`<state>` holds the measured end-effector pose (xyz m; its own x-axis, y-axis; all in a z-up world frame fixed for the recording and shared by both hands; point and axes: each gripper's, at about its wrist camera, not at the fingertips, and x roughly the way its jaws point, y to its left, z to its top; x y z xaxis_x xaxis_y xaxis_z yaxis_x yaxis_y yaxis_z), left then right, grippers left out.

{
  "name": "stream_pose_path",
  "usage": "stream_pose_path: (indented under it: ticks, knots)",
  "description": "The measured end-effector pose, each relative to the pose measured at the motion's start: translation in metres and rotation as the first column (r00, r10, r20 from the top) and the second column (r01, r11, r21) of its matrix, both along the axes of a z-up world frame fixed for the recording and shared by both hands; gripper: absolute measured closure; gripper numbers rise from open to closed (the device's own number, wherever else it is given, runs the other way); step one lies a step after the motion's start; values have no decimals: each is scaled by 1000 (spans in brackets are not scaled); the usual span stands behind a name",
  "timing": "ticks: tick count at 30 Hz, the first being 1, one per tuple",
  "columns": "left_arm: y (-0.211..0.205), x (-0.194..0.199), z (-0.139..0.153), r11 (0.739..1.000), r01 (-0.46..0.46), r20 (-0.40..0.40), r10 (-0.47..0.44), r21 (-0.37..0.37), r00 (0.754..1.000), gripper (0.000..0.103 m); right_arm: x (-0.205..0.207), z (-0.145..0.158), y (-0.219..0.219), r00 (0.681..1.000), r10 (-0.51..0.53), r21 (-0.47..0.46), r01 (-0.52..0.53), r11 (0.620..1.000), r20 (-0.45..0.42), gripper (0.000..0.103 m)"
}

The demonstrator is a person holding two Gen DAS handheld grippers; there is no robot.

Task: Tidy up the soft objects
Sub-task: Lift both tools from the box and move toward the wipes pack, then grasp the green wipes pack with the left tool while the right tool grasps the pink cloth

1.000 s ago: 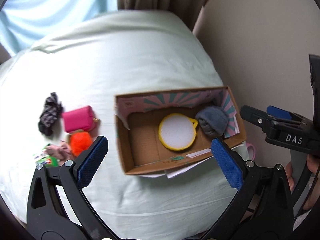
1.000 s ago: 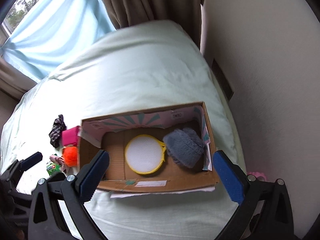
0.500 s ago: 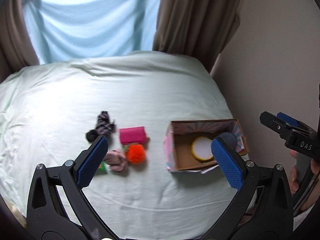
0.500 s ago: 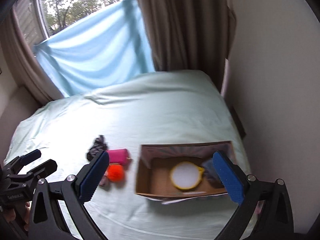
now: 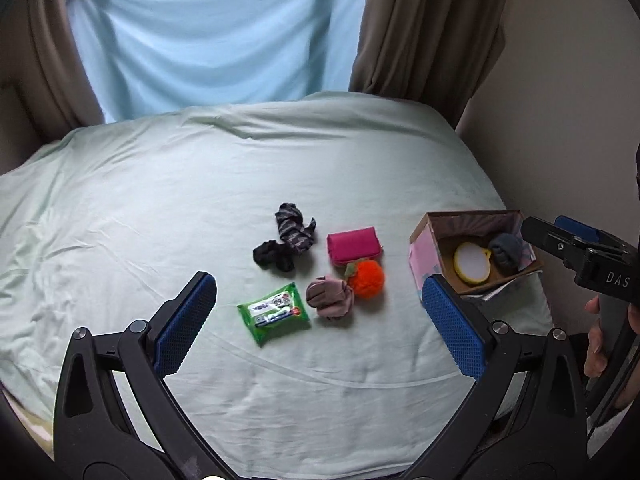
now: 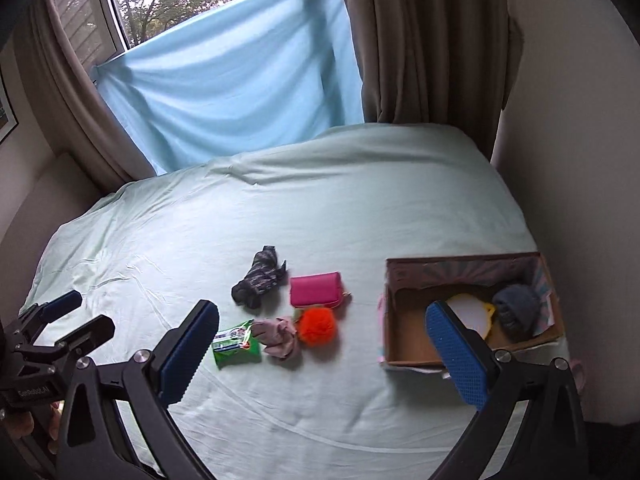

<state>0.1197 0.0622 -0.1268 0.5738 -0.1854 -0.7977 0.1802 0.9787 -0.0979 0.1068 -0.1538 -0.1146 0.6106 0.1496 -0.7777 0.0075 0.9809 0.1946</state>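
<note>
A cardboard box (image 5: 424, 240) (image 6: 400, 344) sits at the bed's right edge, holding a round yellow-rimmed white pad (image 5: 471, 261) (image 6: 470, 308) and a grey fuzzy item (image 5: 507, 249) (image 6: 518, 308). Left of it on the sheet lie a pink pouch (image 5: 353, 245) (image 6: 316, 289), an orange pompom (image 5: 366, 279) (image 6: 318, 326), a mauve cloth bundle (image 5: 330, 302) (image 6: 278, 336), a green wipes pack (image 5: 274, 312) (image 6: 236, 346) and dark patterned socks (image 5: 286, 242) (image 6: 258, 282). My left gripper (image 5: 320, 320) (image 6: 66, 320) is open and empty, held high over the bed. My right gripper (image 6: 322, 354) (image 5: 568, 236) is open and empty too.
The pale green bed (image 5: 200, 184) fills the view, with a beige wall (image 6: 580, 160) close on the right. Brown curtains (image 6: 420, 40) and a light blue sheet (image 6: 240, 72) hang at the far end under a window.
Both grippers have pulled back and up from the box. The view widened from the box close-up to the whole bed, and the loose items now sit in the middle.
</note>
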Motion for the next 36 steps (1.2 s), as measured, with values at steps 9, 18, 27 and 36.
stream_pose_path:
  ticks: [9, 18, 27, 36]
  knots:
    - [32, 38, -76, 993, 122, -76, -121, 5, 990, 0, 12, -67, 39, 987, -121, 32, 125, 992, -103, 0]
    - [16, 58, -175, 936, 349, -91, -343, 54, 935, 1, 21, -173, 62, 949, -227, 69, 247, 967, -219, 0]
    - [2, 77, -265, 873, 480, -141, -466, 88, 873, 1, 35, -251, 77, 929, -267, 141, 309, 940, -258, 0]
    - [15, 98, -323, 834, 540, -171, -519, 112, 837, 1, 65, -295, 106, 928, -279, 189, 328, 925, -245, 0]
